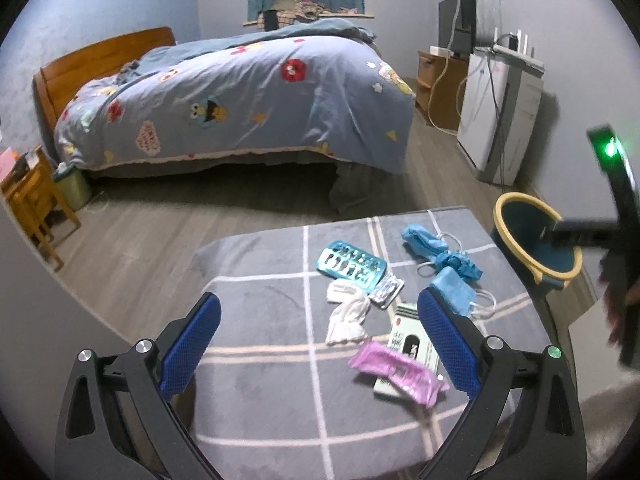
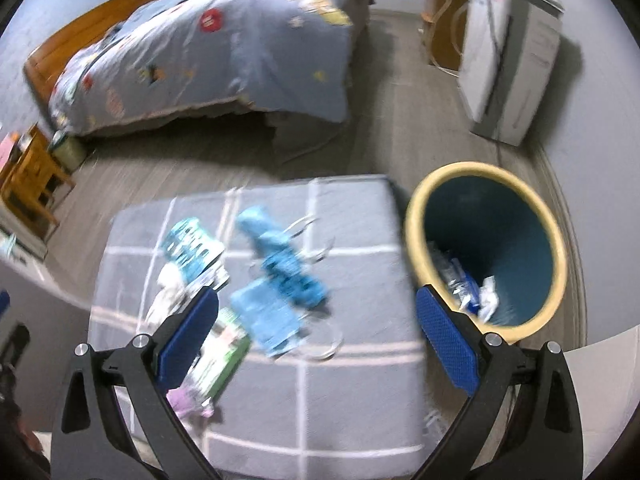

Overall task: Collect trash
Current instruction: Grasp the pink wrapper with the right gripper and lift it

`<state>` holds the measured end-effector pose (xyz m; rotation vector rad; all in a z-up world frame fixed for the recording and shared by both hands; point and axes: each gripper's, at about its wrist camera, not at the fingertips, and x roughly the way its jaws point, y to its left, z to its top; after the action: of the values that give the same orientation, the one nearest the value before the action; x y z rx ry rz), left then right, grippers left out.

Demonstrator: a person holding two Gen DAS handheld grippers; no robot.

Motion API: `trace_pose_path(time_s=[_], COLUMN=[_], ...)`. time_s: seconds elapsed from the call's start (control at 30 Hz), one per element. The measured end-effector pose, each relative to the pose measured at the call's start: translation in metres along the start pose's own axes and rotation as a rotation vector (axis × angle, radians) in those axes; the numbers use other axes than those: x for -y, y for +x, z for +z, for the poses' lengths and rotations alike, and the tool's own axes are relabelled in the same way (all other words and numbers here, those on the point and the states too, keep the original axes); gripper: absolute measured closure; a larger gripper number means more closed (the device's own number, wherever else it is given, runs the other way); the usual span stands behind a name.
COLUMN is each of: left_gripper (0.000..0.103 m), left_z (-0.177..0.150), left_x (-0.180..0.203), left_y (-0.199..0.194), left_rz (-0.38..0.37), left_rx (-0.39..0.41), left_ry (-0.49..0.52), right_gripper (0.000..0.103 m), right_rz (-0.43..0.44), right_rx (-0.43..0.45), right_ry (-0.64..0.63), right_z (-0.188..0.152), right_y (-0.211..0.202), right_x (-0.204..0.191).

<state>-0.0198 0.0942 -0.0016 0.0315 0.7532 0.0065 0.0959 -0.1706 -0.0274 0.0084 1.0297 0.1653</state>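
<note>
Both claws hang spread and empty: the left claw (image 1: 318,338) over the grey checked desk (image 1: 256,392) beside the pink wrapper (image 1: 396,372), the right claw (image 2: 318,336) between blue masks (image 2: 280,280) and the yellow-rimmed bin (image 2: 416,216), which holds crumpled wrappers (image 2: 476,288).

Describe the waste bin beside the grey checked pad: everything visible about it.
The waste bin is round, seemingly plastic, with a pale yellow rim and dark teal inside. It stands upright on the wood-look floor, right of the grey checked pad. Crumpled white and clear wrappers lie at its bottom. Neither claw touches it.
</note>
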Motion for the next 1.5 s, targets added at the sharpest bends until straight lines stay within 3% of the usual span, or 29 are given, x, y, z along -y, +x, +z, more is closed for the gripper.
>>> trace_pose_path(time_s=[0.17, 0.3, 0.63, 0.73, 0.9, 1.0, 1.13, 1.27, 1.4, 1.5], left_gripper=[0.005, 0.005, 0.005, 0.005, 0.005, 0.005, 0.005, 0.005, 0.005, 0.005], left_z=[-0.004, -0.005, -0.002, 0.000, 0.002, 0.002, 0.002, 0.002, -0.001, -0.008], left_x=[-0.029, -0.038, -0.045, -0.048, -0.051, -0.051, -0.049, -0.043, -0.032, -0.021], left_y=[-0.014, -0.014, -0.009, -0.007, -0.002, 0.002, 0.005, 0.012, 0.024, 0.036], left_rz=[-0.018, -0.018, -0.055, -0.066, -0.073, -0.076, -0.075, -0.071, -0.067, -0.089], left_rx=[0.015, 0.023, 0.030, 0.027, 0.013, 0.003, -0.006, -0.021, -0.047, -0.064], left_ry=[-0.101, -0.127, -0.129, -0.142, -0.148, -0.148, -0.147, -0.137, -0.113, -0.101], right_gripper=[0.006, 0.006, 0.007, 0.025, 0.073, 0.089, 0.090, 0.090, 0.090, 0.090], right_rz=[-0.010, 0.013, 0.037, 0.044, 0.045, 0.053, 0.070, 0.068, 0.077, 0.032], right_rx=[0.024, 0.024, -0.015, -0.042, -0.098, -0.112, -0.118, -0.114, -0.069, -0.009], right_ry=[-0.117, -0.164, -0.220, -0.262, -0.304, -0.311, -0.300, -0.275, -0.213, -0.241], right_z=[-0.042, -0.072, -0.107, -0.111, -0.117, -0.116, -0.106, -0.074, -0.032, -0.010], right_y=[0.011, 0.027, 0.060, 0.071, 0.086, 0.086, 0.075, 0.052, 0.018, -0.002], right_x=[-0.066, -0.101, -0.139, -0.149, -0.159, -0.159, -0.154, -0.137, -0.104, -0.081])
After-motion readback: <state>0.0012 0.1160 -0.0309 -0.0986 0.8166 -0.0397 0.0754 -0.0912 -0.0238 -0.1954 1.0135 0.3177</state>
